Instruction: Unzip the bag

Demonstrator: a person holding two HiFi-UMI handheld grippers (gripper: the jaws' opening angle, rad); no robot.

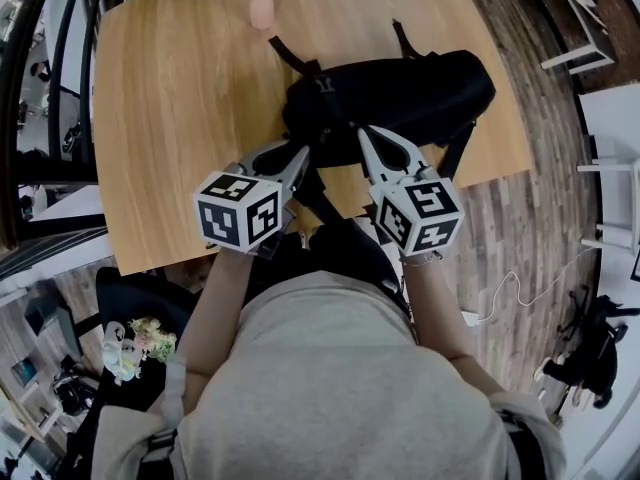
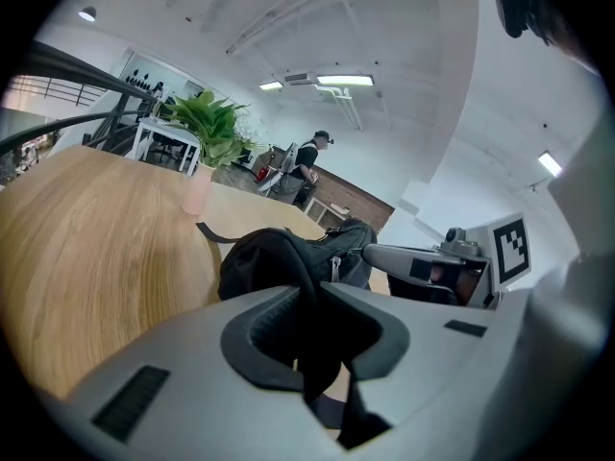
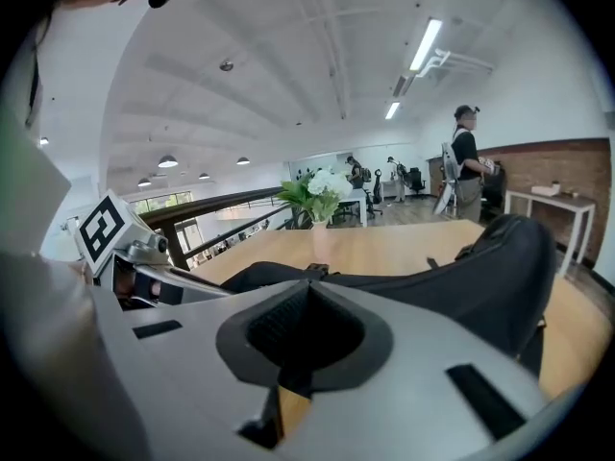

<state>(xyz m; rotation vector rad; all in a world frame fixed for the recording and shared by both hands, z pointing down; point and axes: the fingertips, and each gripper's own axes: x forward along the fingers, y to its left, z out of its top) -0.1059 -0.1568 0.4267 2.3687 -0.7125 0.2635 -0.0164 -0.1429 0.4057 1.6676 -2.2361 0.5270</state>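
Observation:
A black bag (image 1: 400, 93) lies on the wooden table (image 1: 170, 118), with straps trailing off its left end. My left gripper (image 1: 300, 155) is at the bag's near left corner. In the left gripper view its jaws (image 2: 309, 291) are shut on a black strap (image 2: 309, 349) of the bag (image 2: 274, 257), which runs down between them. My right gripper (image 1: 363, 134) rests its tips on the bag's near top edge. Seen in the right gripper view (image 3: 307, 284), its jaws are shut against the bag (image 3: 480, 267). Whether a zipper pull is pinched there is hidden.
A pink vase with green plants (image 1: 260, 8) stands at the table's far edge, behind the bag. The table's near edge runs just under both grippers, against the person's body. Chairs and white tables stand on the wood floor to the right (image 1: 575, 28).

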